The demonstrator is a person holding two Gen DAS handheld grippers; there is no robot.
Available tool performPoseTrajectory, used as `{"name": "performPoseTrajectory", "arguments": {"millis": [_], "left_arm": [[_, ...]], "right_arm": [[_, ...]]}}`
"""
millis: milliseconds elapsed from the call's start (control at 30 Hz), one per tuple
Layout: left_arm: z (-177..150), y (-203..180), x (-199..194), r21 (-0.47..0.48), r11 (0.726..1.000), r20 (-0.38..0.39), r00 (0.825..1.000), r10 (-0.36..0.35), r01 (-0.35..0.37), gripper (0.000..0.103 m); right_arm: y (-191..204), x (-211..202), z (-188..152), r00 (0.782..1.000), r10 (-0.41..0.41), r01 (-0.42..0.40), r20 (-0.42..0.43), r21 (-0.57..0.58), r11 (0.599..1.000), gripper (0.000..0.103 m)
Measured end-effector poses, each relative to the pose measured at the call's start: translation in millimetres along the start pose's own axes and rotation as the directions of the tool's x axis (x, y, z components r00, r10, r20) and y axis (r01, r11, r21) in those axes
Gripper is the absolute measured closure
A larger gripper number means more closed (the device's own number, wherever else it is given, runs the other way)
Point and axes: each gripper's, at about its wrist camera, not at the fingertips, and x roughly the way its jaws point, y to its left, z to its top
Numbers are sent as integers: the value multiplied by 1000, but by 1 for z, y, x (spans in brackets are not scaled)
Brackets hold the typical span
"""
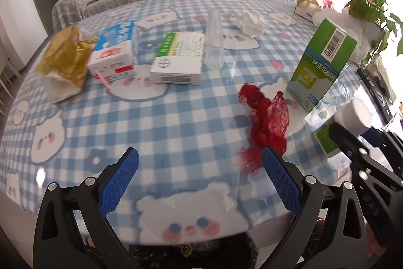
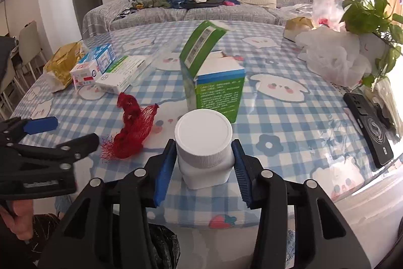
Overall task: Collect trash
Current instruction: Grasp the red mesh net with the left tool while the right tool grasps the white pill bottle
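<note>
Flanking white bottle [image 2: 204, 150], right tongs [image 2: 203, 168] near table edge [image 2: 226, 225]

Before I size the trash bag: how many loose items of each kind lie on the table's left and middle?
Cardboard boxes: 3
Gold bags: 1
Red net bags: 1
White bottles: 1
Crumpled tissues: 1
Total: 7

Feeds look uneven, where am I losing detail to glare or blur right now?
Left wrist view: the window side at right is blown out behind the potted plant, and the white bottle is a soft blur. Right wrist view: the white bottle between the right gripper fingers is sharp; glare streaks the tablecloth; straight edges bow.
</note>
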Motion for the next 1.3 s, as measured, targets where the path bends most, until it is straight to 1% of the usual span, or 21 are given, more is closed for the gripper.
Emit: {"name": "performPoseTrajectory", "arguments": {"millis": [67,200,267,400,433,467,500,533,567,600,633,733,800,933,1300], "left_arm": [[4,-8,6,6,1000,-5,1000,-8,8,9],[13,-28,17,23,1000,-15,1000,-6,7,10],[16,-34,21,27,1000,-20,1000,-1,2,16],[22,-39,28,3,1000,-33,999,-3,4,23],[23,-41,30,-3,1000,-38,999,-7,7,29],[23,-41,32,-9,1000,-46,999,-13,12,40],[24,-42,33,-14,1000,-53,998,-23,22,45],[25,-43,33,-15,1000,-52,998,-19,18,51],[25,-45,33,-9,1000,-50,999,-13,13,65],[25,-46,32,-5,1000,-51,999,-16,16,71],[25,-48,32,-2,1000,-53,998,-22,22,86],[25,-52,31,8,1000,-56,998,-20,20,91],[22,-53,28,16,1000,-44,999,-9,10,92],[16,-47,18,11,1000,-25,999,-23,23,92],[-5,-15,-25,-18,998,23,998,-55,56,92]], "right_arm": [[-8,-7,2,1000,-26,26,13,17,1000,60],[-27,-14,4,999,-46,45,6,53,998,60],[-33,-15,4,999,-44,44,0,67,997,60],[-37,-16,4,999,-38,38,-6,82,996,60],[-37,-16,4,999,-36,37,-8,82,996,60],[-36,-16,4,999,-36,37,-9,80,996,60],[-36,-16,4,999,-37,38,-11,77,996,60],[-35,-16,4,999,-37,37,-10,76,996,60],[-35,-16,4,999,-35,35,-10,75,997,60],[-34,-16,4,999,-33,34,-11,74,997,60],[-33,-16,3,999,-33,34,-11,74,997,60],[-33,-15,3,999,-32,33,-16,76,997,60],[-33,-15,3,999,-30,32,-18,80,996,60],[-32,-16,3,1000,-24,25,-18,85,996,60],[-17,-27,4,1000,-8,7,4,70,998,60]]}}
